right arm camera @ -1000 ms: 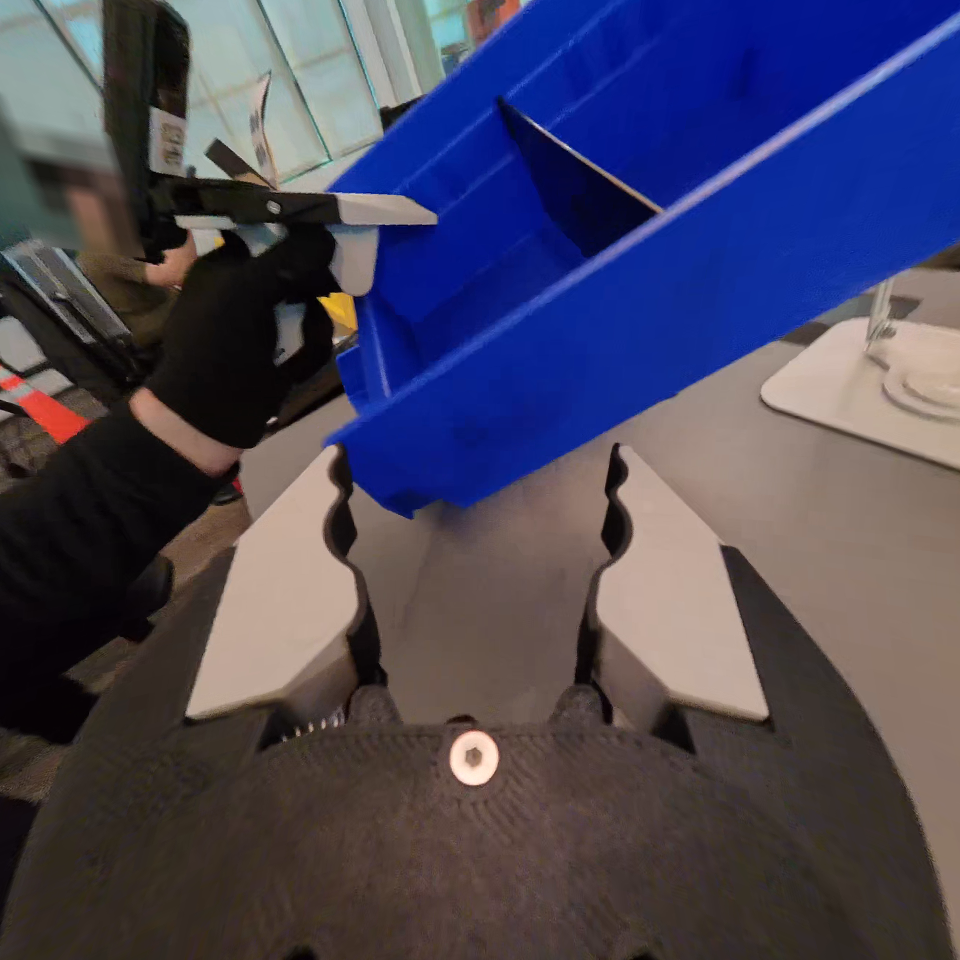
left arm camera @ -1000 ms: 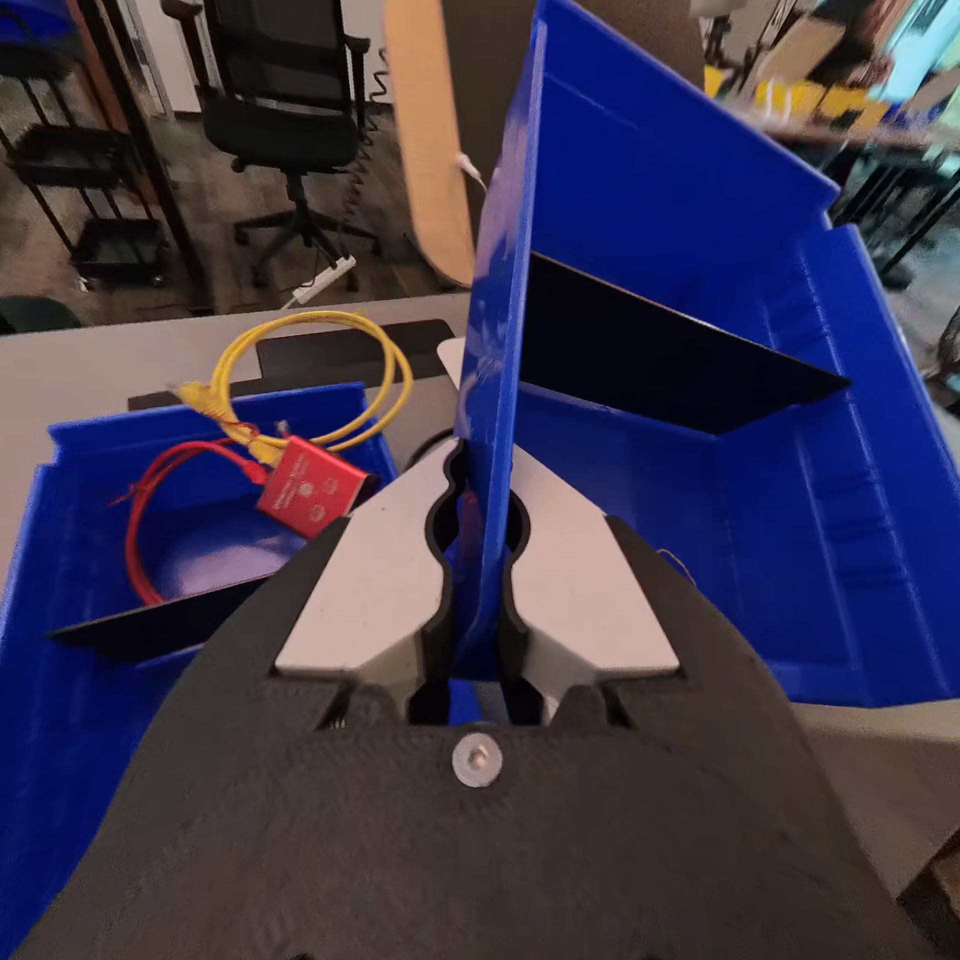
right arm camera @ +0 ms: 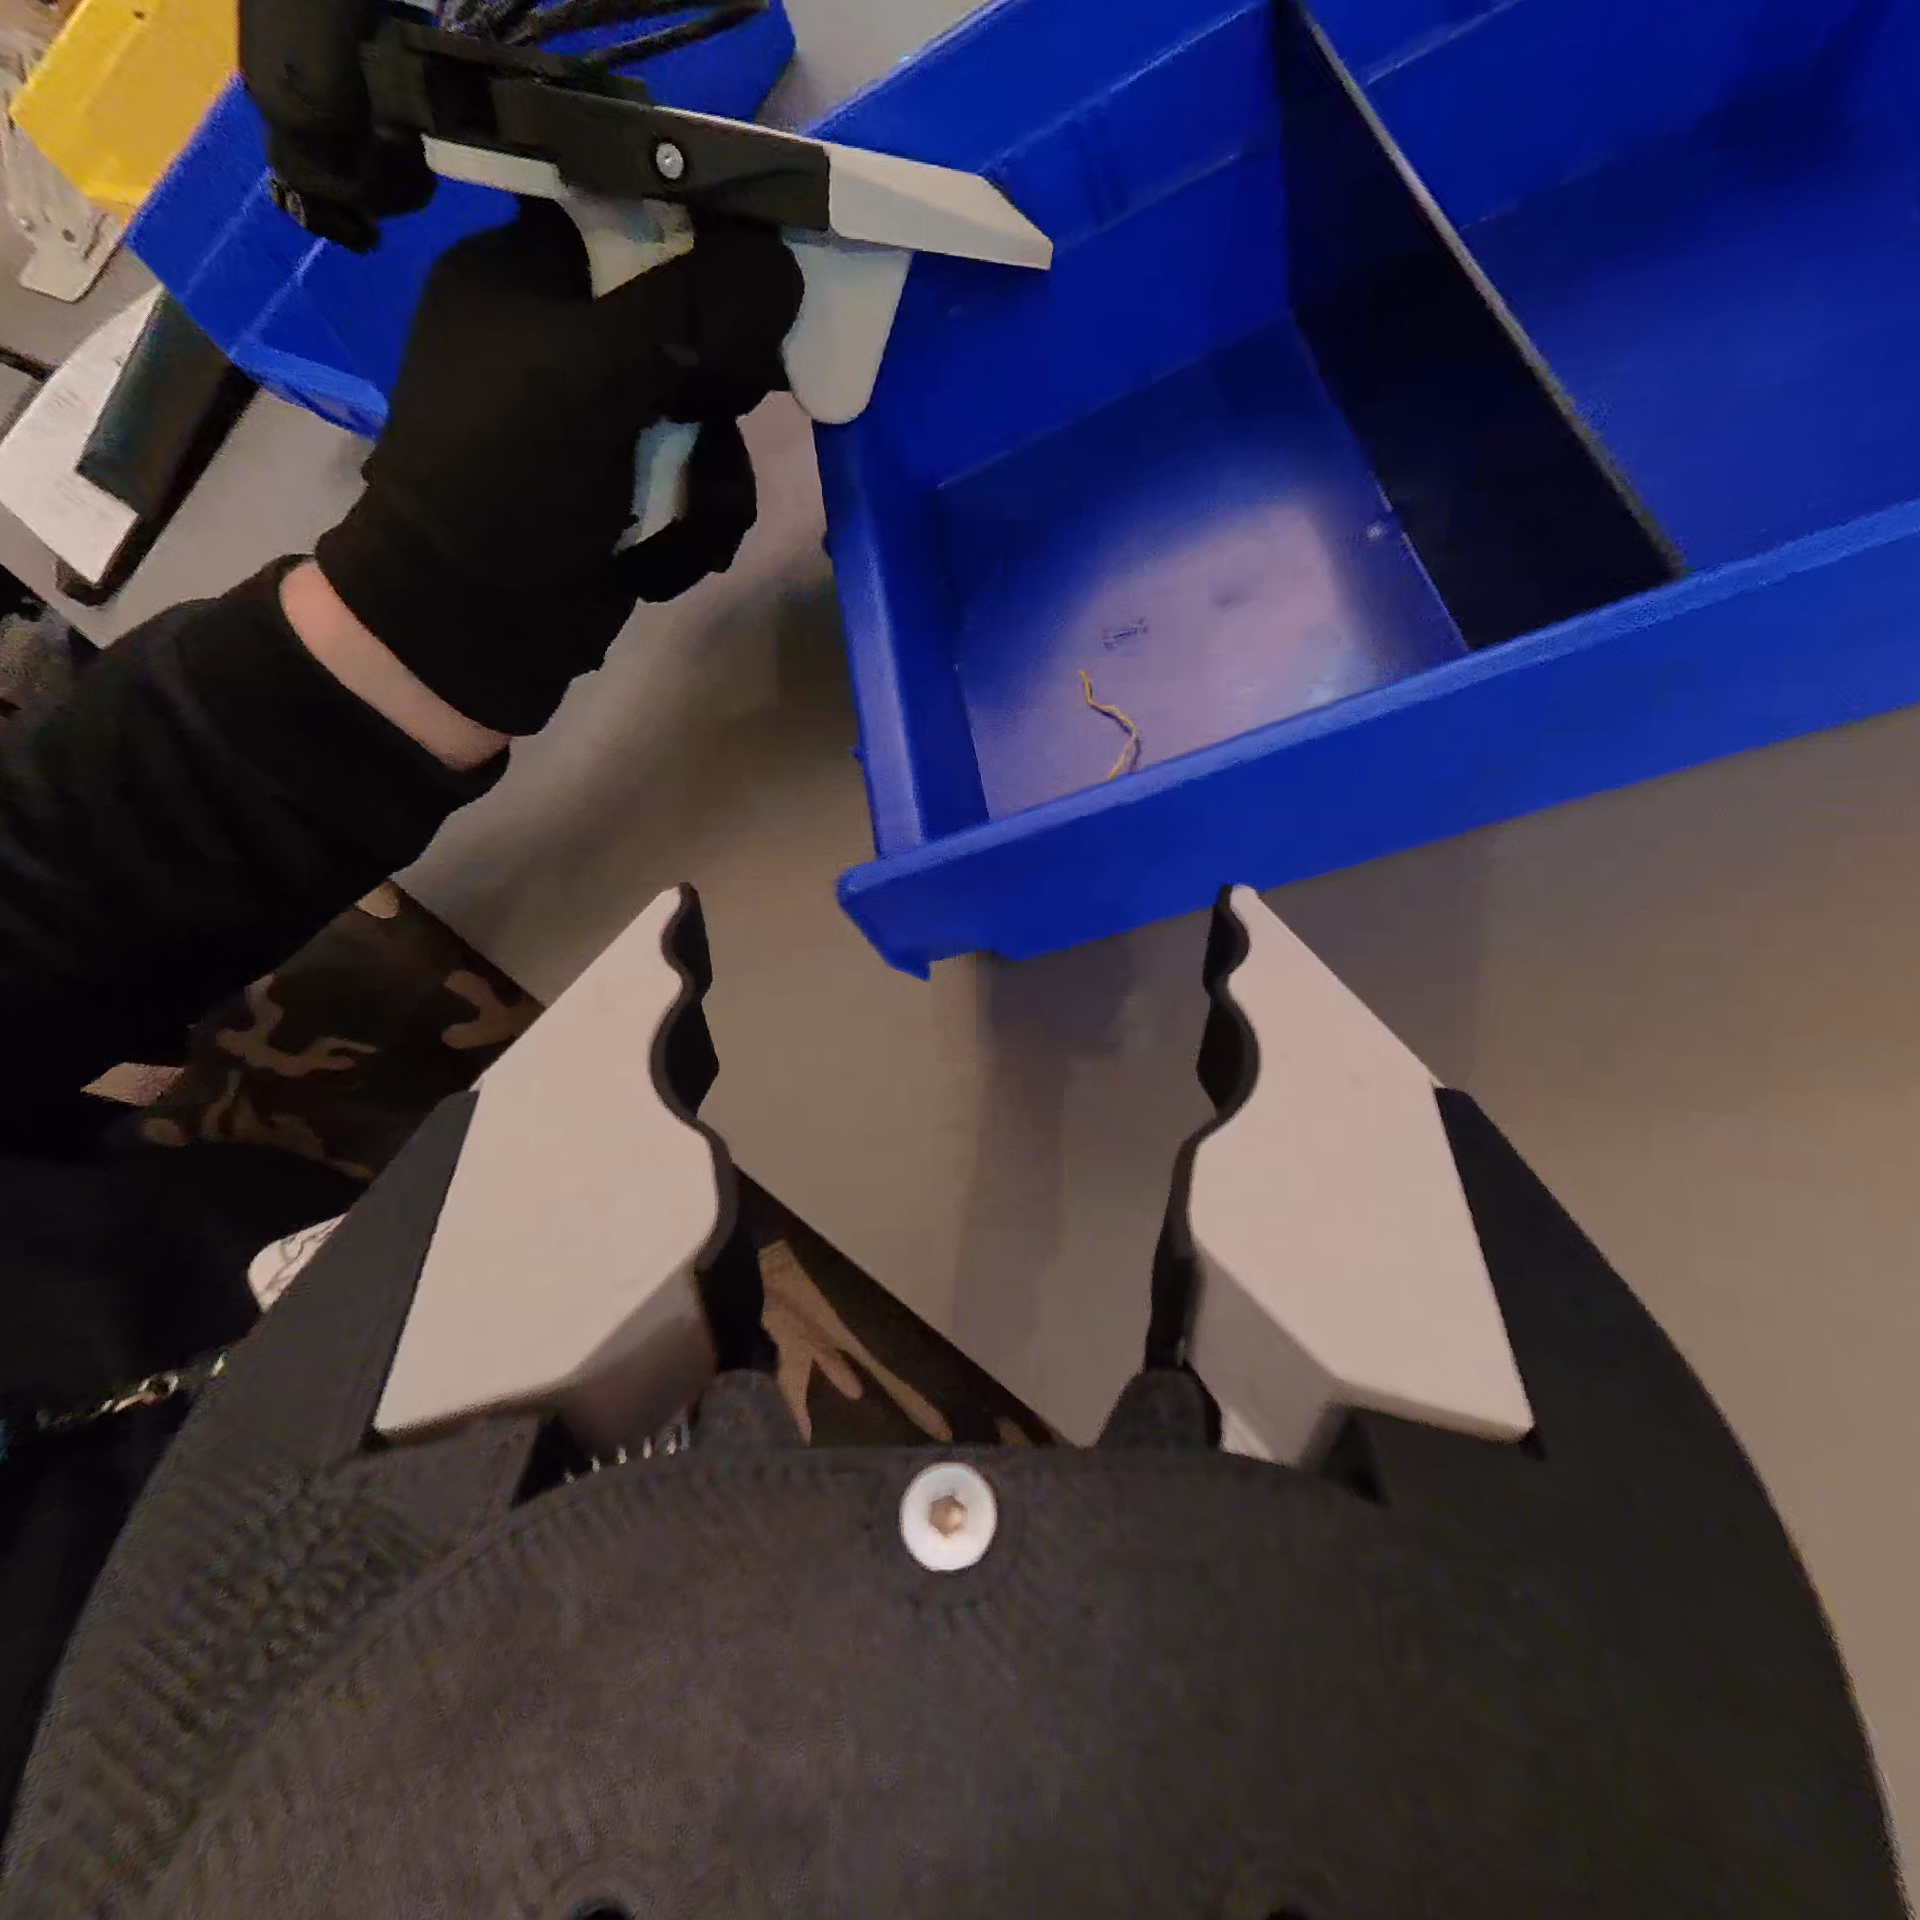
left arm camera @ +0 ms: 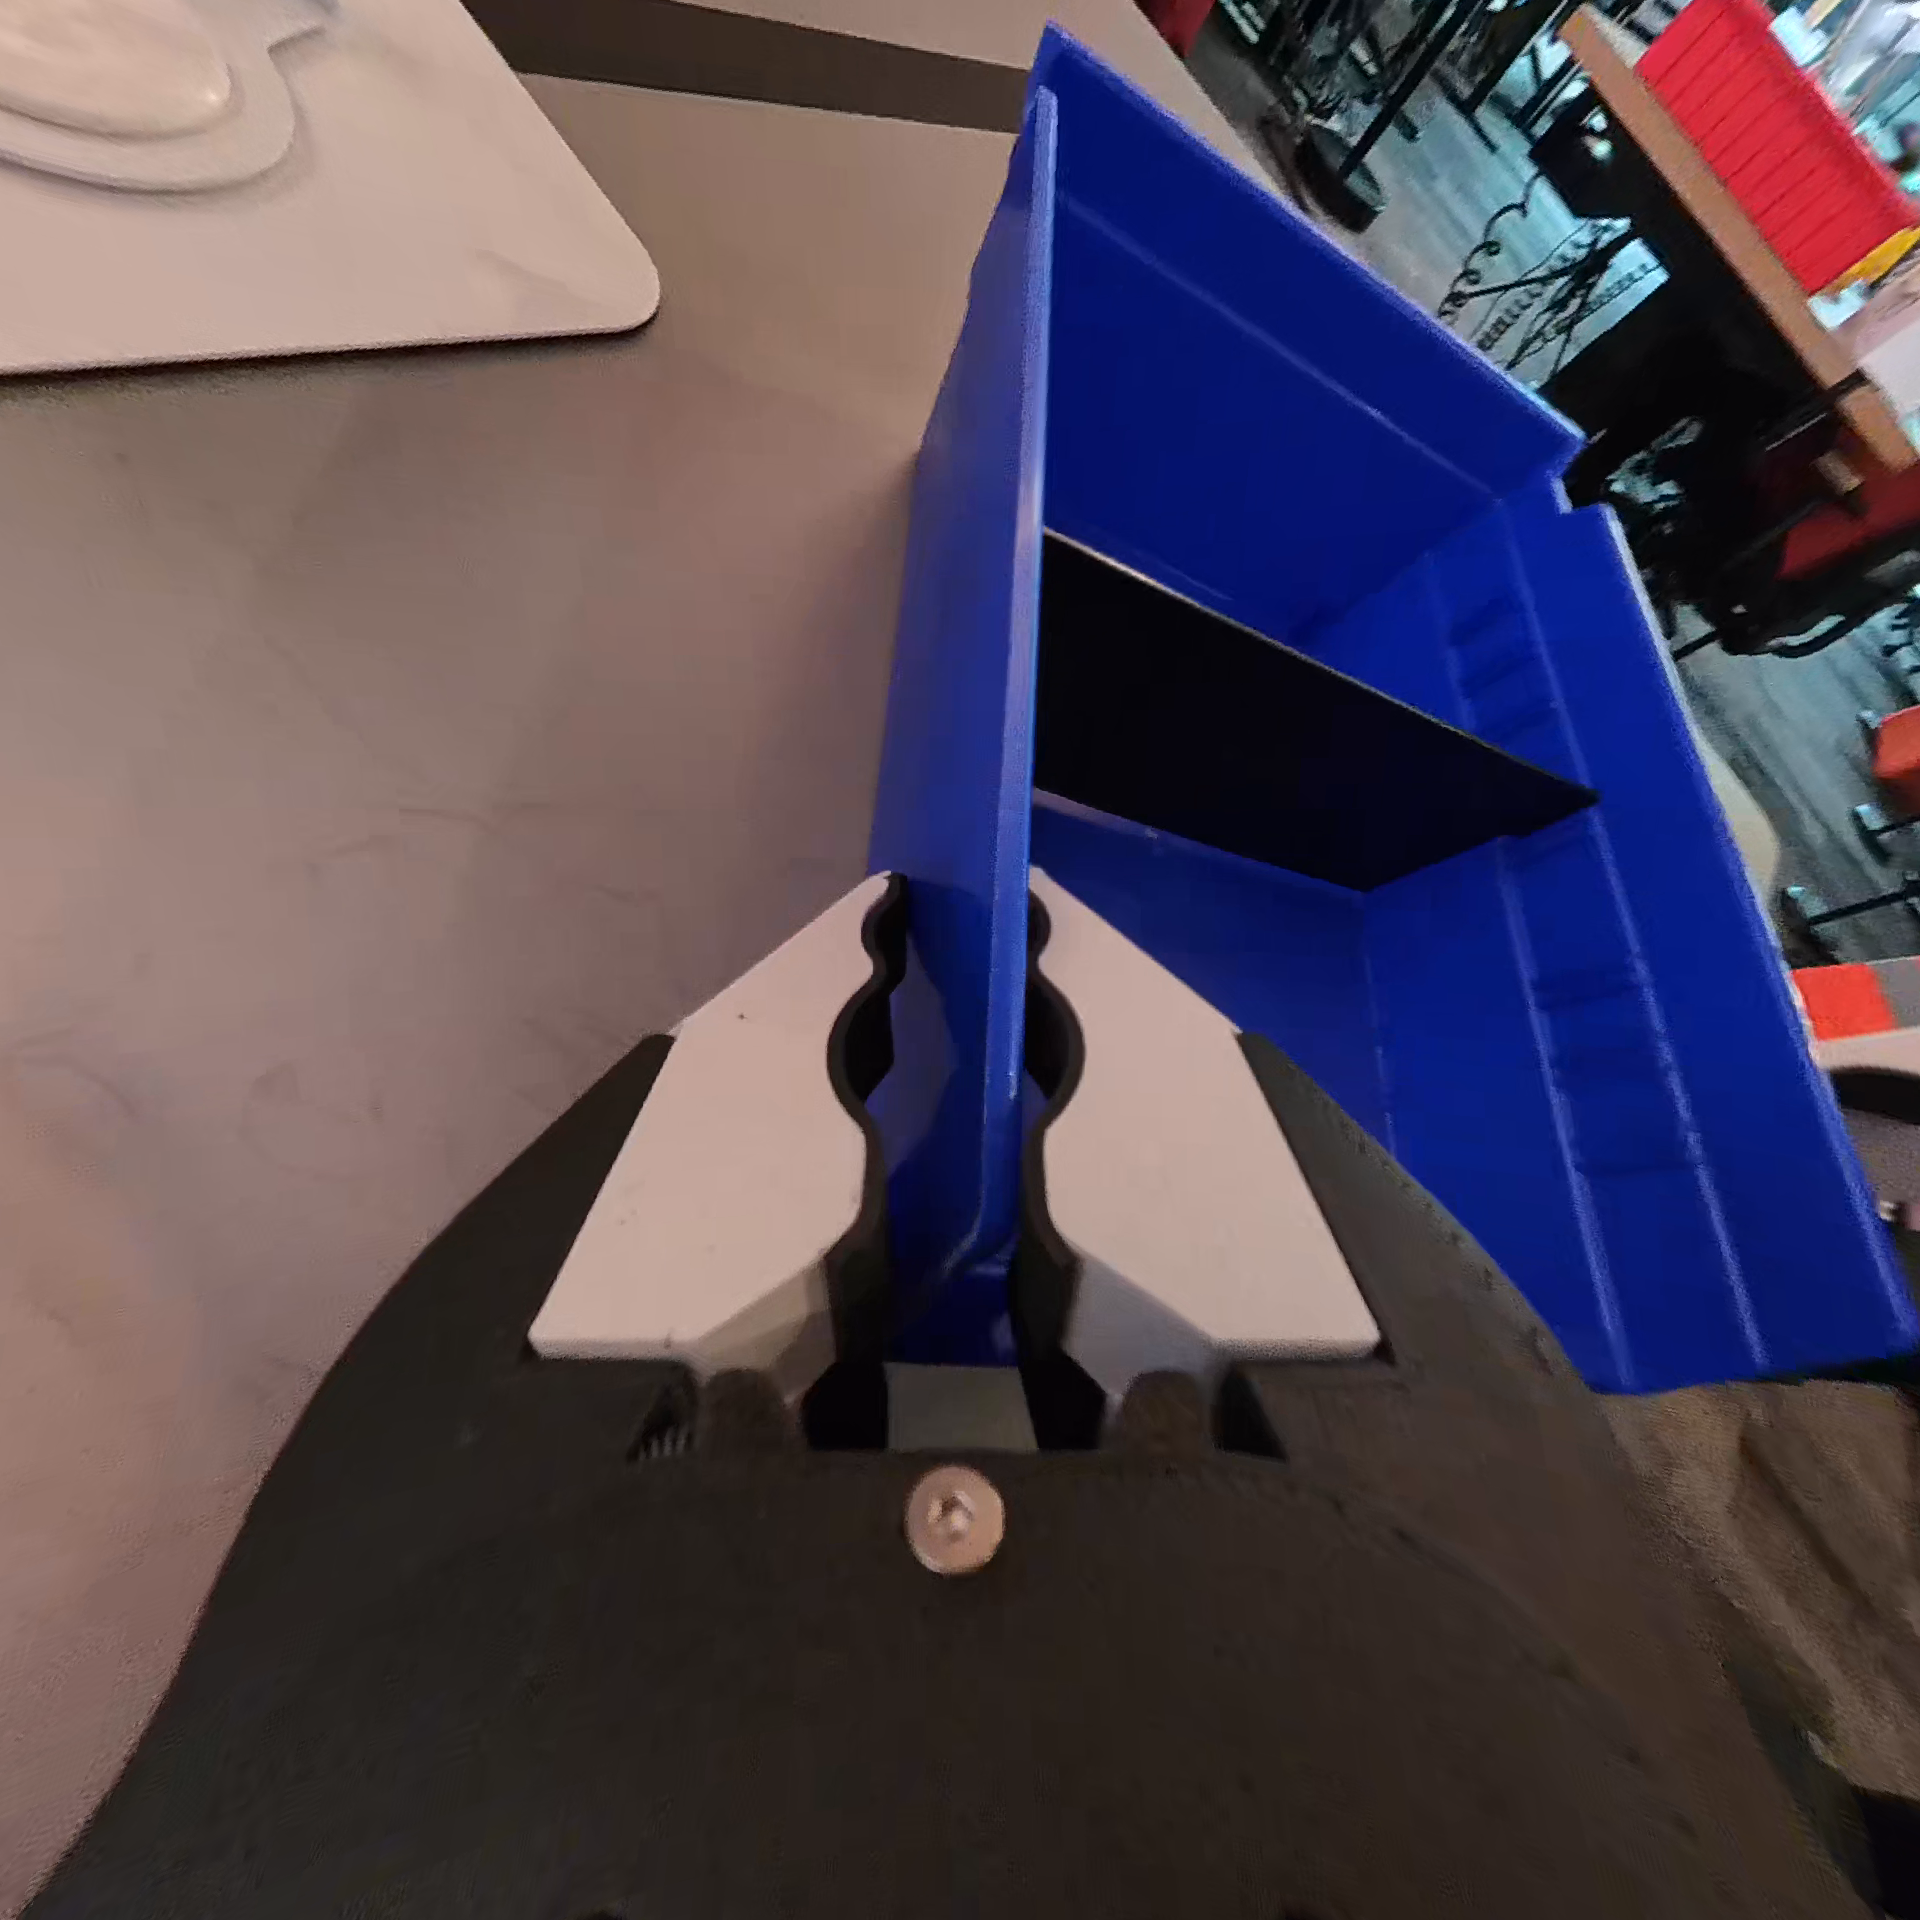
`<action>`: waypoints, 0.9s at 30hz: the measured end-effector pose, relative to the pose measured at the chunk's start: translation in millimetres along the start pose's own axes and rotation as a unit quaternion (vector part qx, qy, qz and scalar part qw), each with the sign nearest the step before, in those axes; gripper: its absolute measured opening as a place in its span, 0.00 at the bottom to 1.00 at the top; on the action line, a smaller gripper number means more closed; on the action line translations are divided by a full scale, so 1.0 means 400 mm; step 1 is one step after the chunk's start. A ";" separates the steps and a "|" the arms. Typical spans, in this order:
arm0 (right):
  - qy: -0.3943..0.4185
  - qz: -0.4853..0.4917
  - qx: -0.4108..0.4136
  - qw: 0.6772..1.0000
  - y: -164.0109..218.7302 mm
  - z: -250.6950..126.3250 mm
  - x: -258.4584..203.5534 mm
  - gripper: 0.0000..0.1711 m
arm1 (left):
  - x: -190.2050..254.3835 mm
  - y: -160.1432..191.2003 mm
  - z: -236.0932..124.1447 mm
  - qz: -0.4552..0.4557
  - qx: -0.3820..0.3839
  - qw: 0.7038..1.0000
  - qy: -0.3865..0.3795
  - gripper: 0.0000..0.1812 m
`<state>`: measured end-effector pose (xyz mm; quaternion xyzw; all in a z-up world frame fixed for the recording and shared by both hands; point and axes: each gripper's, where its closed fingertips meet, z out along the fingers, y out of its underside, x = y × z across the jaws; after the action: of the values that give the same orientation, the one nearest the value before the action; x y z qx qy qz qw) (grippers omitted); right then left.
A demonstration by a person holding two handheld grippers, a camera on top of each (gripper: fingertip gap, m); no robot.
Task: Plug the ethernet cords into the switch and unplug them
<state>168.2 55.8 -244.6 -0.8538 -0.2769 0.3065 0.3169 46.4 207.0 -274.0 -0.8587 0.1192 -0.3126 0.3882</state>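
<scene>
My left gripper [left arm camera: 961, 894] is shut on the side wall of a blue bin [left arm camera: 1247, 416] that has a black divider [left arm camera: 1247, 748]. In the right wrist view a black-gloved hand [right arm camera: 551, 468] holds that left gripper [right arm camera: 883, 301] at the blue bin's [right arm camera: 1351, 810] near-left corner. The bin sits low at the grey table; I cannot tell if it touches. Its near compartment holds only a thin yellow thread [right arm camera: 1117, 727]. My right gripper [right arm camera: 956, 904] is open and empty, just in front of the bin's near corner. The switch and the cords are out of view.
A white pad [left arm camera: 312, 208] lies on the table left of the bin. A second blue bin [right arm camera: 312, 260] stands at the far left behind the gloved hand. The table's edge runs at the lower left, with camouflage cloth [right arm camera: 312, 1039] beyond it. My right fingertips sit around 20 cm from my left ones.
The bin was raised and tilted; now it is lowered and level in front of my right gripper. The left view has swung away from the other bin with the red switch and cords.
</scene>
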 end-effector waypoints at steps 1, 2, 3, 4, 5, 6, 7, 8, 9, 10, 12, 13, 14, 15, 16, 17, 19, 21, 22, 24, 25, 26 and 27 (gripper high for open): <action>0.017 -0.010 0.002 1.000 0.001 0.008 0.001 0.56 | 0.007 0.003 -0.003 0.000 0.001 1.000 0.006 0.10; 0.035 -0.022 0.000 0.999 0.005 0.018 0.010 0.54 | 0.011 0.009 -0.006 0.002 0.001 1.000 0.006 0.10; 0.047 -0.026 -0.008 0.999 0.012 0.029 0.022 0.52 | 0.018 0.014 -0.007 0.005 0.003 1.000 0.007 0.11; 0.052 -0.022 -0.016 0.998 0.018 0.036 0.035 0.52 | 0.028 0.019 -0.009 0.006 0.002 1.000 0.011 0.12; 0.059 -0.018 -0.020 0.998 0.021 0.036 0.053 0.51 | 0.037 0.024 -0.009 0.007 0.002 1.000 0.012 0.13; 0.065 -0.016 -0.024 0.997 0.022 0.032 0.074 0.49 | 0.049 0.028 -0.009 0.008 0.000 1.000 0.016 0.14; 0.067 -0.014 -0.029 0.997 0.023 0.024 0.092 0.47 | 0.063 0.031 -0.006 0.005 -0.001 1.000 0.023 0.17; 0.069 -0.013 -0.031 0.997 0.020 0.014 0.111 0.44 | 0.077 0.031 -0.001 0.001 0.000 1.000 0.030 0.20; 0.082 -0.017 -0.033 0.996 0.015 0.000 0.139 0.39 | 0.091 0.032 0.005 -0.002 -0.003 0.999 0.036 0.22; 0.106 -0.022 -0.039 0.993 0.012 -0.015 0.178 0.35 | 0.111 0.035 0.013 -0.003 -0.012 0.999 0.048 0.22; 0.149 -0.032 -0.055 0.987 0.008 -0.044 0.259 0.30 | 0.161 0.043 0.038 0.002 -0.031 0.997 0.075 0.24; 0.160 -0.034 -0.060 0.985 0.003 -0.056 0.294 0.29 | 0.180 0.043 0.054 0.011 -0.034 0.996 0.078 0.26; 0.175 -0.035 -0.064 0.982 -0.002 -0.068 0.331 0.28 | 0.202 0.043 0.070 0.017 -0.039 0.995 0.086 0.28; 0.191 -0.036 -0.069 0.978 -0.006 -0.079 0.370 0.27 | 0.225 0.041 0.086 0.016 -0.045 0.994 0.098 0.30; 0.207 -0.039 -0.075 0.975 -0.011 -0.090 0.410 0.25 | 0.246 0.038 0.104 0.013 -0.052 0.993 0.106 0.31; 0.224 -0.041 -0.079 0.970 -0.017 -0.102 0.451 0.23 | 0.266 0.036 0.122 0.014 -0.059 0.992 0.113 0.32; 0.254 -0.043 -0.079 0.963 -0.034 -0.122 0.531 0.22 | 0.312 0.032 0.157 0.013 -0.075 0.988 0.134 0.35; 0.274 -0.048 -0.082 0.957 -0.051 -0.138 0.608 0.20 | 0.348 0.025 0.194 0.020 -0.084 0.986 0.143 0.37; 0.281 -0.046 -0.085 0.955 -0.057 -0.142 0.645 0.18 | 0.365 0.021 0.212 0.018 -0.088 0.984 0.152 0.38; 0.285 -0.046 -0.082 0.954 -0.078 -0.144 0.708 0.19 | 0.383 0.005 0.251 0.008 -0.091 0.984 0.155 0.36; 0.286 -0.048 -0.082 0.954 -0.090 -0.146 0.735 0.20 | 0.386 -0.004 0.271 0.007 -0.092 0.984 0.153 0.35; 0.285 -0.048 -0.084 0.954 -0.100 -0.149 0.759 0.21 | 0.390 -0.015 0.289 -0.003 -0.090 0.983 0.157 0.35; 0.291 -0.047 -0.084 0.952 -0.114 -0.159 0.784 0.23 | 0.395 -0.028 0.306 -0.018 -0.088 0.982 0.166 0.35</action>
<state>406.5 270.8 -282.5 -0.9156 -0.2369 0.0052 0.3247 245.6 216.3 -257.3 -0.8278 0.1935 -0.4457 0.2805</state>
